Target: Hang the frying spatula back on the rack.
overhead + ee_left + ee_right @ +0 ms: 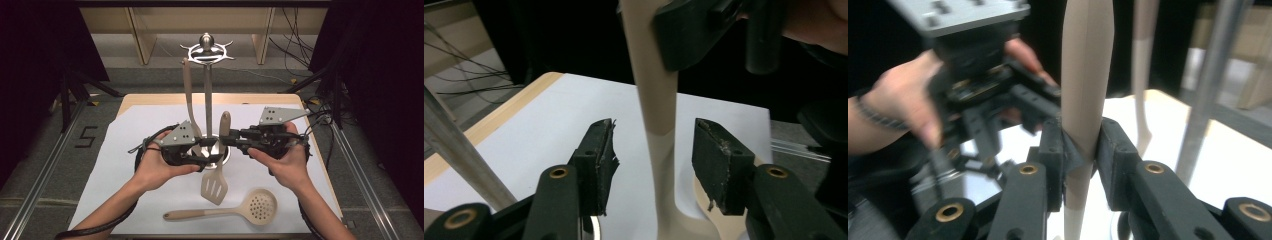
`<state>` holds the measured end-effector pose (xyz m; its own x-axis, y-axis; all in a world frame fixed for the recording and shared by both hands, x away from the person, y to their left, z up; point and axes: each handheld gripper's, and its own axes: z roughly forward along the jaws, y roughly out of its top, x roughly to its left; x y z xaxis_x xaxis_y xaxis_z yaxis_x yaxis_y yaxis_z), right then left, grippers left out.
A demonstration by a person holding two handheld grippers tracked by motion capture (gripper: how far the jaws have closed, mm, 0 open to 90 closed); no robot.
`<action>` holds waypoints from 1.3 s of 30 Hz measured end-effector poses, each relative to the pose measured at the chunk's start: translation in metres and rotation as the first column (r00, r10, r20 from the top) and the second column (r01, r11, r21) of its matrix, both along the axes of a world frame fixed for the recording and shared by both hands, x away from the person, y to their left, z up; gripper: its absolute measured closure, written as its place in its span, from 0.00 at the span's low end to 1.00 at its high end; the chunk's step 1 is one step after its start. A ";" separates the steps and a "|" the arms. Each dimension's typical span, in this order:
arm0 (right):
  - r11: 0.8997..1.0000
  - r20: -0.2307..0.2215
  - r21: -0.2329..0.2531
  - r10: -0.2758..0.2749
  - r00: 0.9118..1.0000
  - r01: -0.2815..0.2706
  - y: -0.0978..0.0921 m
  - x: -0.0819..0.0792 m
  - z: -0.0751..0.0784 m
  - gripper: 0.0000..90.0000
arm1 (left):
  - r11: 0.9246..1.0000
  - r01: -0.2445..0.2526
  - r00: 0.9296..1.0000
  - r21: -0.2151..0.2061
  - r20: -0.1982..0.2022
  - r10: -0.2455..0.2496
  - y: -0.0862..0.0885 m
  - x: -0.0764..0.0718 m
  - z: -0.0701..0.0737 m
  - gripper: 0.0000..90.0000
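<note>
Mid-job at the utensil rack: the right gripper (231, 138) clamps the handle of a beige slotted spatula (215, 186), holding it upright near the middle of the surface (125, 165), blade down and just in front of the steel rack (207, 95). The left gripper (651, 160), jaws standing wide, straddles the same handle lower down without touching it, seemingly ready to take over or steady it. One beige utensil (188, 95) already hangs from the rack's hooked top ring, so part of the hanging work looks done. The spatula has not reached a hook; it sits well below the ring and would need lifting. A perforated skimmer spoon (235, 209) lies flat near the front edge of the surface, untouched, and likely waits its turn after the spatula.
</note>
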<state>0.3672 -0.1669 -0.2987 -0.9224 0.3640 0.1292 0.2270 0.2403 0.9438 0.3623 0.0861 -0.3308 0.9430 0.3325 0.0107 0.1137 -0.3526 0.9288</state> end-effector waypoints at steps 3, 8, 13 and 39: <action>0.995 -0.003 0.001 0.096 0.995 -0.096 -0.004 0.006 0.003 0.84 | 0.997 0.065 0.997 -0.036 -0.033 -0.066 0.001 0.003 -0.001 0.56; 0.984 -0.015 0.019 0.175 0.984 -0.175 -0.001 0.007 0.005 0.84 | 0.989 0.132 0.989 -0.060 -0.063 -0.136 -0.002 0.006 -0.003 0.61; 0.983 0.001 0.027 0.184 0.983 -0.184 -0.001 0.009 0.005 0.84 | 0.985 0.161 0.983 -0.070 -0.074 -0.166 -0.002 0.006 -0.004 0.73; 0.987 -0.026 0.124 -0.096 0.995 0.099 -0.046 0.007 -0.020 0.66 | 0.998 0.065 0.996 -0.010 -0.054 -0.065 -0.001 0.015 0.011 0.86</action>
